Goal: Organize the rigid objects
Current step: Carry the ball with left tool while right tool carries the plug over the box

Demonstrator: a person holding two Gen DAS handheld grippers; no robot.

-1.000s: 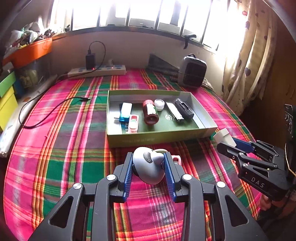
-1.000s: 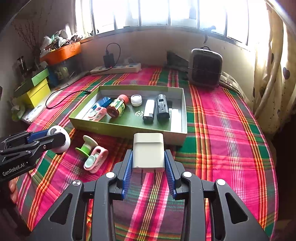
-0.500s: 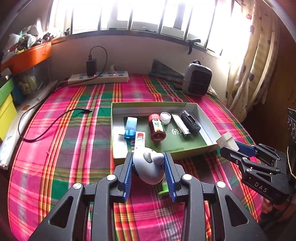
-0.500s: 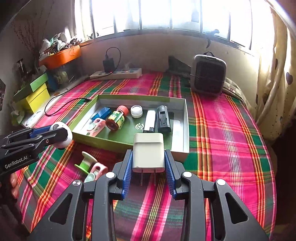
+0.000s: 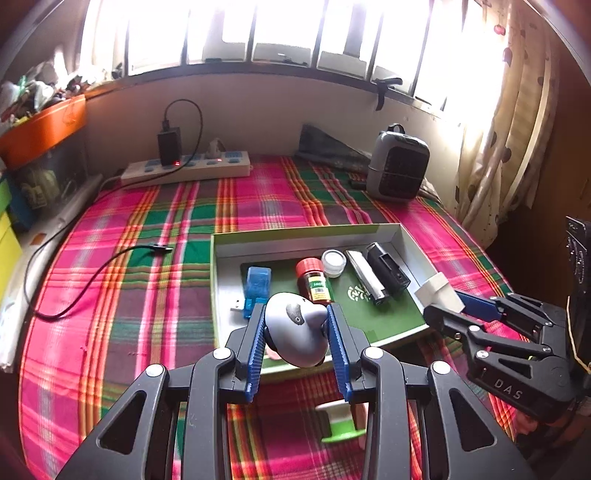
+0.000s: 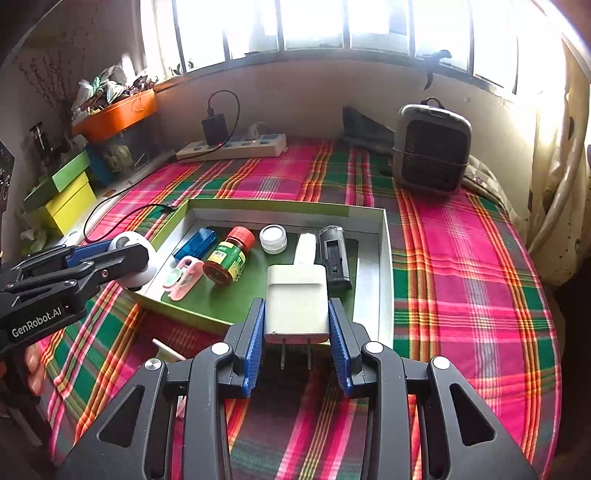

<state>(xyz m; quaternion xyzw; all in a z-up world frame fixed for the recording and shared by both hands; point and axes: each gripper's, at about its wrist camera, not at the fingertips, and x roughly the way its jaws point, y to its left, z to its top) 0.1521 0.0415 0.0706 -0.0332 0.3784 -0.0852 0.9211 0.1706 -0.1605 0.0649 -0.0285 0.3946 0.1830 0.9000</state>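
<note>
Five items (image 6: 226,261) crowd the green tray (image 6: 384,258) under both loaded claws.

Barred window (image 5: 280,33) across back wall, daylight glaring through. Pale plaster wall (image 5: 266,110) beneath sill. Patterned curtain (image 5: 509,122) at right, sunlit. Surface covered with pink-green plaid cloth (image 5: 140,266). Power strip (image 5: 184,170) by wall, black charger plugged in. Small grey heater (image 6: 432,147) near right corner. Orange tub (image 6: 118,112) with clutter at left.

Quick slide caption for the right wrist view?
Right gripper carries a white plug adapter over the green tray on the plaid cloth.
</note>
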